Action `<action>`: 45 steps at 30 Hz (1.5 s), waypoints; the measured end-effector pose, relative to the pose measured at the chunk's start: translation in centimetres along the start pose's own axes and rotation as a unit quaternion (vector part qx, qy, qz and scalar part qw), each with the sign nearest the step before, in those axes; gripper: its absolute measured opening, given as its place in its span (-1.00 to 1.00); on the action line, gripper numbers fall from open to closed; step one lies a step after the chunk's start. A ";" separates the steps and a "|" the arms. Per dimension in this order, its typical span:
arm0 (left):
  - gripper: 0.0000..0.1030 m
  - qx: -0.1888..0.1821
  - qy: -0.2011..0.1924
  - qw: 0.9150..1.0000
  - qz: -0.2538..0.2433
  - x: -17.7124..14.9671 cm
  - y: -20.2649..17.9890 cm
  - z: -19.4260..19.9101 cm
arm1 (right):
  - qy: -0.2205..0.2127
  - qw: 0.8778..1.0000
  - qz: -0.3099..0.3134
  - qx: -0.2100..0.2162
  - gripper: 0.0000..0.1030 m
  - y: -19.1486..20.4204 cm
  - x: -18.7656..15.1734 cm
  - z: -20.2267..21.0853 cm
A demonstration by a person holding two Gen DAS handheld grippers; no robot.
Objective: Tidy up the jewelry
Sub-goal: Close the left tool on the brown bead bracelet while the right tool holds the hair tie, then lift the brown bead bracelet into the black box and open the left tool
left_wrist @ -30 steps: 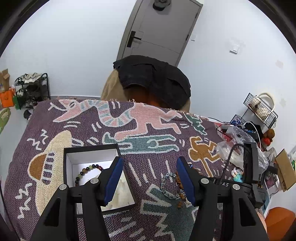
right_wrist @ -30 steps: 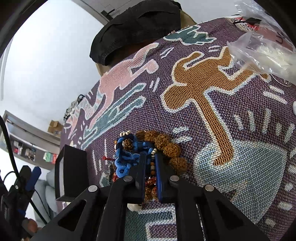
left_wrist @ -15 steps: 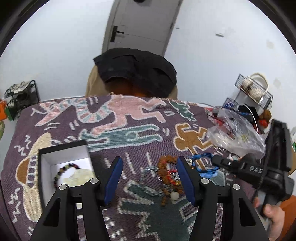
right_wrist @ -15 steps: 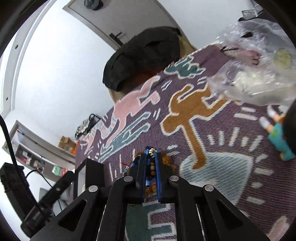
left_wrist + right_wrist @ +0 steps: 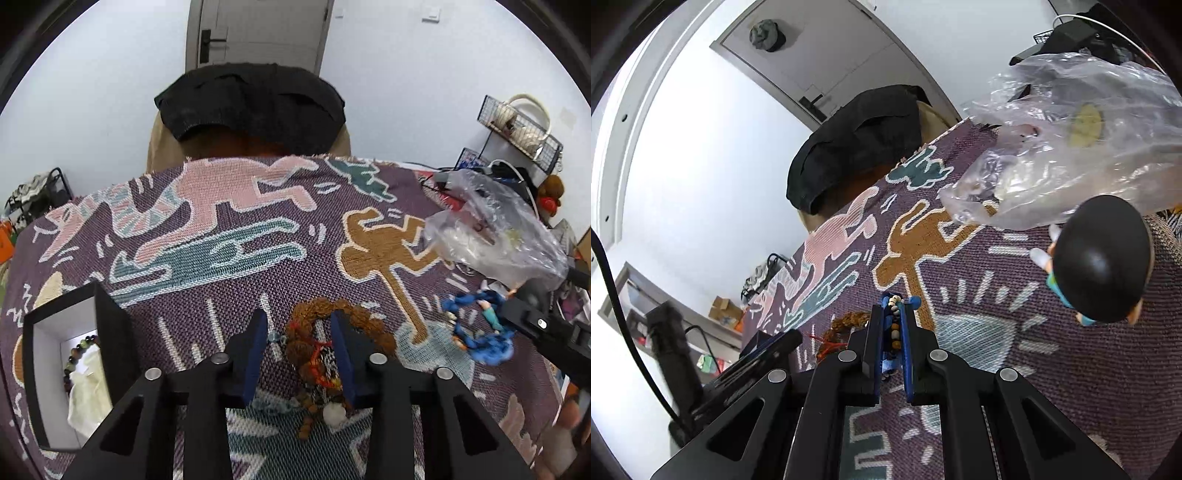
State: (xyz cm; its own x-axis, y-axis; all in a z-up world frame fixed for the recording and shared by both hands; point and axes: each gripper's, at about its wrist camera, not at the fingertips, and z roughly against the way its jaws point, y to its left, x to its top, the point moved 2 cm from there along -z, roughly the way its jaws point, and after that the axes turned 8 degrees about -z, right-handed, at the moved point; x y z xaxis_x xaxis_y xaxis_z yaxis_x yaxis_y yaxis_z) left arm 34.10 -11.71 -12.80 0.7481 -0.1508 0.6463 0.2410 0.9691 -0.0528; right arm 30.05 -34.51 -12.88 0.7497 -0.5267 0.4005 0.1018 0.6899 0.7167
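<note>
The left claw [image 5: 298, 350] had moved from the black box [image 5: 110, 332] and was closing around the brown bead bracelet [image 5: 325, 314] on the worktop [image 5: 236, 258]; the right claw [image 5: 891, 328] had lifted, clamped on the blue cord bracelet [image 5: 894, 334], near a plastic bag [image 5: 1071, 147].

Seen along the right gripper [image 5: 891, 325], its two blue-padded fingers pressed together on a blue cord bracelet [image 5: 894, 326] strung with small white and amber beads; below lies a purple woven blanket [image 5: 997, 295] patterned with pink, teal and orange figures; a brown beaded bracelet [image 5: 849, 319] rests on it just left of the fingertips; at right stands a small figurine [image 5: 1102, 262] with a glossy black head, beside a crumpled clear plastic bag [image 5: 1071, 147]; a black garment [image 5: 857, 144] drapes over a chair beyond the blanket; a grey door [image 5: 827, 55] stands behind.
</note>
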 end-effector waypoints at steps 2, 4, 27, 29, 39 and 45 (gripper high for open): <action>-0.31 0.004 0.008 1.000 -0.005 0.5 -0.1 -0.7 | -0.002 1.000 -0.003 0.002 -0.81 -0.4 0.1 0.2; -0.30 0.001 0.020 1.000 -0.013 1.0 -0.4 -1.4 | -0.003 1.000 -0.006 0.004 -0.81 -0.8 0.2 0.3; -0.60 -0.019 0.116 0.993 -0.021 1.2 -0.8 -6.1 | -0.006 1.000 -0.021 0.016 -0.81 -1.9 0.2 1.0; -0.60 -0.021 0.126 0.992 -0.013 0.9 -0.6 -6.3 | -0.007 1.000 -0.020 0.015 -0.81 -1.7 0.1 1.2; -0.61 -0.040 0.080 0.996 0.009 1.5 0.1 -3.0 | -0.017 1.000 -0.011 0.012 -0.81 -0.7 -0.3 2.7; -0.61 -0.053 0.048 0.997 0.005 2.5 -0.1 0.5 | -0.019 1.000 0.002 0.016 -0.81 0.8 -0.7 3.2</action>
State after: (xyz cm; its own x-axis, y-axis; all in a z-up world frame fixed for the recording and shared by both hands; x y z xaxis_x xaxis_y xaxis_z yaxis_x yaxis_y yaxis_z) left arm 35.65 -12.10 -10.85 0.8059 -0.1634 0.5691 0.2928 0.9454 -0.1432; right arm 27.54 -35.15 -10.78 0.7252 -0.5431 0.4233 0.0776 0.6752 0.7335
